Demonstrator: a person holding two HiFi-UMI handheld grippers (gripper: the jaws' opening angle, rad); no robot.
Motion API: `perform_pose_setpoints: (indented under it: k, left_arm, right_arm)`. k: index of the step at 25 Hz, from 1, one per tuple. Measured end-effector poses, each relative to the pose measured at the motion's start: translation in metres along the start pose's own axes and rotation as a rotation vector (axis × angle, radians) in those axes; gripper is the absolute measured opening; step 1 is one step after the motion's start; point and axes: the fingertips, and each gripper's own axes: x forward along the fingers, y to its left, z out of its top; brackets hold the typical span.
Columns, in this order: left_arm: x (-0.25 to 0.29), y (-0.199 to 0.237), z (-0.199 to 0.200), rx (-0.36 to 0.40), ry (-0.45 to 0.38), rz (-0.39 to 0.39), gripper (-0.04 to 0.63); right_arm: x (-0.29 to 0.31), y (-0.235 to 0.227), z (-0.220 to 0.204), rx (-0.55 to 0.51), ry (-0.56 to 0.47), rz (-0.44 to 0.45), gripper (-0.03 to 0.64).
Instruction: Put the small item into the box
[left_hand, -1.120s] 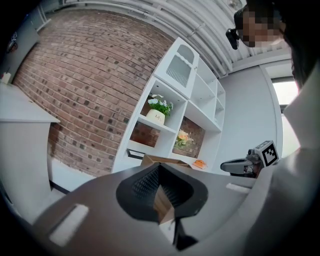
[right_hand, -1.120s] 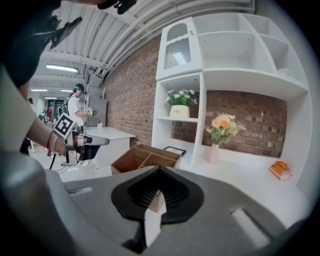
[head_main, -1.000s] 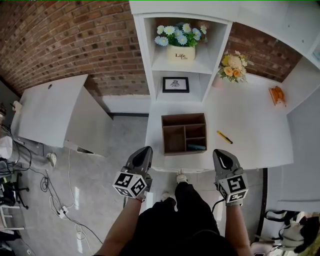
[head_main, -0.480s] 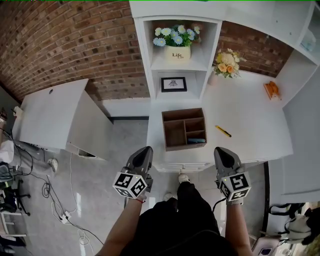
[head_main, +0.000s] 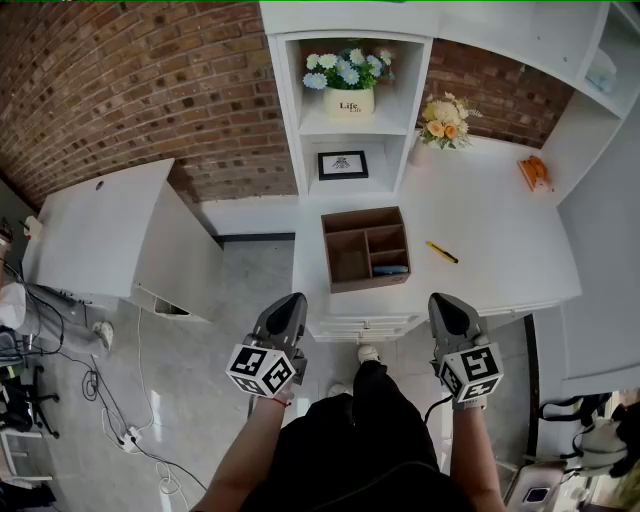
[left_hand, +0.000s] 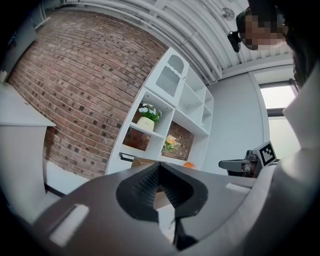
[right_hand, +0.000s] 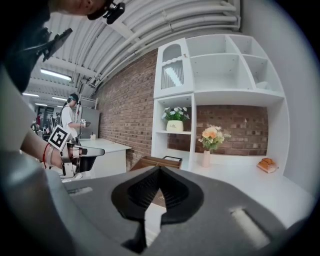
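Head view: yellow pen (head_main: 441, 252) lies beyond both jaws.

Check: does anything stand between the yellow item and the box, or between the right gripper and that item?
Nothing visible does. The item lies on bare desk right of the box, apart from it. The right gripper, shut and empty, hangs off the desk's front edge; only bare desktop lies between.

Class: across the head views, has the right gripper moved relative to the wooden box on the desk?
Yes. The right gripper has drawn back from the wooden box: the gap between them is wider now than in the earlier pictures.
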Motion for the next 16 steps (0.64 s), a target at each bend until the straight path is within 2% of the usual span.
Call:
perform_pose_setpoints:
  k: [16]
  left_arm:
    - [0.008, -0.011, 0.001, 0.005, -0.002, 0.011, 0.002]
  right_arm:
    - [-0.004, -0.011, -0.001, 0.007, -0.008, 0.027, 0.002]
